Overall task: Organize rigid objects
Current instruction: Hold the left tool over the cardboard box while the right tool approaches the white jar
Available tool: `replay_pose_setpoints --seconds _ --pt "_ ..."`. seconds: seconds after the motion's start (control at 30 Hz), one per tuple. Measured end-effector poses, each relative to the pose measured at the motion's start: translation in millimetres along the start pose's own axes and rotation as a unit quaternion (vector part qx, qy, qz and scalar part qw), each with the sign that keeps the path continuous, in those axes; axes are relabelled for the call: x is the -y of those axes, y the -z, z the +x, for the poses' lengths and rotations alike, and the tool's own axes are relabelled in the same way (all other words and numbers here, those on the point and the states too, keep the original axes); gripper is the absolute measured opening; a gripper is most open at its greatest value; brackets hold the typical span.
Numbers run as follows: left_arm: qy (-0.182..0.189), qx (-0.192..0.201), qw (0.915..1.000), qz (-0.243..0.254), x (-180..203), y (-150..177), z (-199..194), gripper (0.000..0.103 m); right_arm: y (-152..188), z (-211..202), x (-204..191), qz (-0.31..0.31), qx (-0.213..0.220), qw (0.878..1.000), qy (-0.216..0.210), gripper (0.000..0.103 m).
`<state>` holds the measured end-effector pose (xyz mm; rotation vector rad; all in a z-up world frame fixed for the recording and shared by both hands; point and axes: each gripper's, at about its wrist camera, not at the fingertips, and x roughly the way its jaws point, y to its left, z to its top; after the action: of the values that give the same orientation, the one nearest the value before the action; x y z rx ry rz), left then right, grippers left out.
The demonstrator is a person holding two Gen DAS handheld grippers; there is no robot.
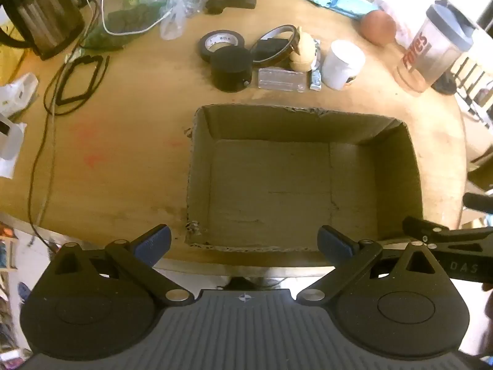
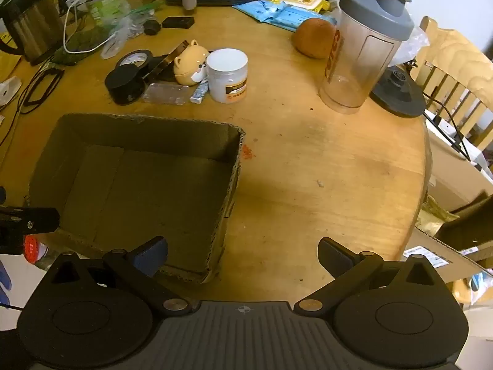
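An empty cardboard box (image 1: 397, 166) (image 2: 74, 129) sits on the round wooden table. Behind it lies a cluster: a black round container (image 1: 231, 67) (image 2: 124, 86), a black tape roll (image 1: 220, 41) (image 2: 135, 58), a thin tape ring (image 1: 277, 44), a clear flat case (image 1: 282, 79) (image 2: 166, 93), a bear-shaped beige figure (image 1: 303, 51) (image 2: 189, 61) and a white jar (image 1: 342, 63) (image 2: 227, 74). My left gripper (image 1: 245, 242) hovers open above the box's near edge. My right gripper (image 2: 243, 254) hangs open over bare table, right of the box. Neither holds anything.
A shaker bottle (image 1: 437, 46) (image 2: 366, 46) and an orange ball (image 1: 377, 26) (image 2: 314, 38) stand at the back right. A kettle (image 1: 40, 12) (image 2: 29, 23), cables (image 1: 77, 77) and plastic bags (image 1: 144, 6) crowd the back left. A kettle base (image 2: 397, 92) and a wooden chair (image 2: 453, 74) are at the right.
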<state>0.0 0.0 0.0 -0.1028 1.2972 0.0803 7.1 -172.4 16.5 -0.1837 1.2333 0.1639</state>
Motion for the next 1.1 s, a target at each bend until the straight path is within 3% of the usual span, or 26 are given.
replay_pose_setpoints --seconds 0.13,0.2,0.33,0.6,0.8,0.97,1.1 --pt "0.005 0.003 1.0000 -0.001 -7.5 -1.7 1.2 0.103 2.0 2.6 0.6 0.000 -0.003 1.000 0.010 0.103" --pt "-0.012 0.025 0.9996 0.010 -2.0 5.0 -3.5 0.103 5.3 0.0 -8.5 -0.006 -0.001 1.000 0.018 0.103" --pt "-0.020 0.021 0.9996 0.006 1.8 6.7 -8.3 0.103 4.6 -2.2 -11.8 -0.025 -0.007 1.000 0.003 0.103" --pt "0.008 0.029 0.9995 -0.008 -12.4 5.6 -8.1 0.103 0.4 3.7 -17.9 -0.023 -0.015 1.000 -0.001 0.103" --pt "0.060 0.016 0.9978 -0.022 -19.0 4.5 -2.4 0.103 -1.9 3.9 -21.1 -0.024 -0.018 1.000 -0.001 0.103" --pt "0.056 0.018 0.9982 0.000 -14.7 2.8 -2.7 0.103 -5.1 4.1 -21.1 -0.018 -0.017 1.000 0.002 0.103" --pt "0.077 0.020 0.9969 -0.003 -19.0 -2.4 -2.4 0.103 -9.7 3.9 -20.4 -0.017 -0.016 1.000 0.008 0.103"
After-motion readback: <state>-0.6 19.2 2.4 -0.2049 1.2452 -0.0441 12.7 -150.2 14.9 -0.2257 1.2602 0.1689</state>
